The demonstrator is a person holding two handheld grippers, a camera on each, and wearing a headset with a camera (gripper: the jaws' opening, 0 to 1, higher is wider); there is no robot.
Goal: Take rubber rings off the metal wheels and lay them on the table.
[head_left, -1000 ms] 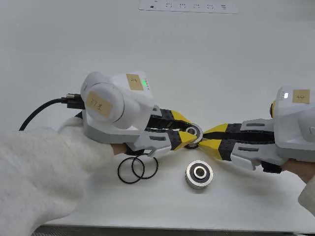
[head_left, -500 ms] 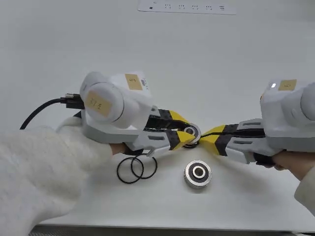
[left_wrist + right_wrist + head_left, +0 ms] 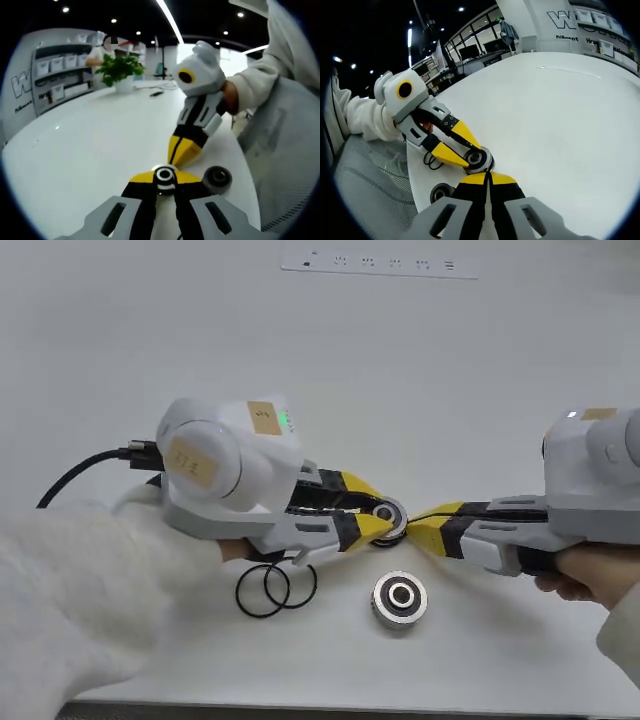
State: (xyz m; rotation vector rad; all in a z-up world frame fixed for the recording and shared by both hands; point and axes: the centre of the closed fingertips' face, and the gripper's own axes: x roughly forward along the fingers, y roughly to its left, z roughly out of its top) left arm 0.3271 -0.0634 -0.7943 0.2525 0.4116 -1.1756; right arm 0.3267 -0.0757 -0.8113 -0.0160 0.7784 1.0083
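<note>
While the left claw (image 3: 372,521) clamps the held wheel (image 3: 477,158) between its yellow tips just above the counter (image 3: 450,390), I have the right claw (image 3: 488,176) set tip-first against that wheel's rim. Its jaws are pressed together with barely a seam between them, and whether a rubber ring is pinched there is too fine to tell. I judge the step in hand to be stripping a ring from this wheel. The next move calls for a steady pull of the right claw away from the rim, a firm left grip, then a set-down beside the two freed rings (image 3: 276,587). Those lie flat and overlapping, thin and black, close under the left claw. The held wheel is small and silvery with a dark bore. A second wheel (image 3: 400,597) rests flat nearby, and its dark outer band may be a ring yet to remove.
</note>
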